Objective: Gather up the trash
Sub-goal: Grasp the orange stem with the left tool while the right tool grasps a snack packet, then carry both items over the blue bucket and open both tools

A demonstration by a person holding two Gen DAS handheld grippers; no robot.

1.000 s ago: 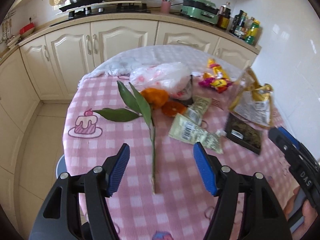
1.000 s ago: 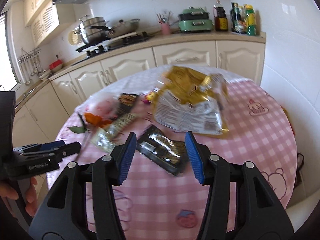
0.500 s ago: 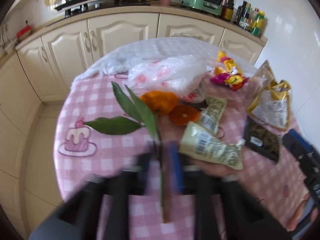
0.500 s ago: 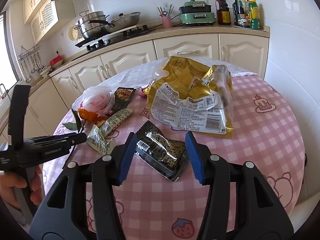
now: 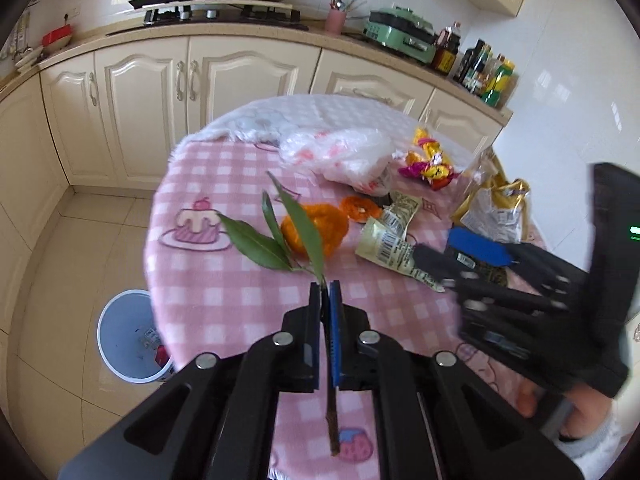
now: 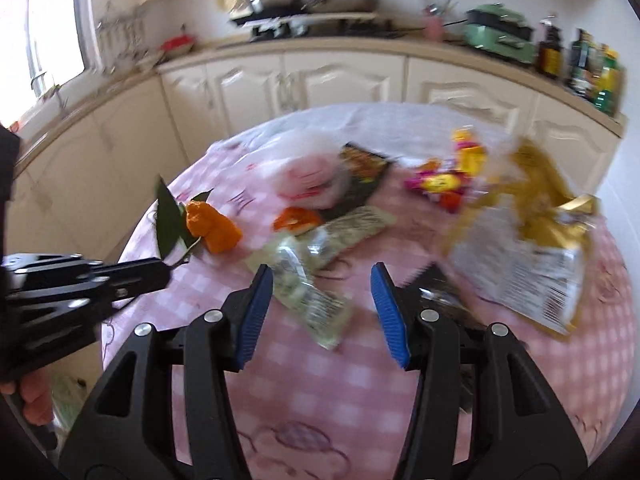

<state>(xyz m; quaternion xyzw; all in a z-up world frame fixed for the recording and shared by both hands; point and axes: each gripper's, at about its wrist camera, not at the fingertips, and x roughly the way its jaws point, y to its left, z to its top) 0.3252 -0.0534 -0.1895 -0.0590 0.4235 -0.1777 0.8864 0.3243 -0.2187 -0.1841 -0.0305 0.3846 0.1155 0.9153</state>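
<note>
Left tongs [image 5: 325,292] now pinch the leafy twig [image 5: 298,232]; a second ago they stood spread around it.

The twig's stem runs between the pressed pads, leaves ahead over the bench [image 5: 224,300]. Right tongs [image 6: 322,312] stay spread, empty, above a wrapper [image 6: 312,300]. Judged next: carry the twig to the bin [image 5: 128,336], down left.

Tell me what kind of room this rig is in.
Almost certainly a home kitchen: a gas hob with pans on the counter, cream cabinets beneath, and sauce bottles in the corner. The work surface is a round table under a pink checked cloth.
</note>
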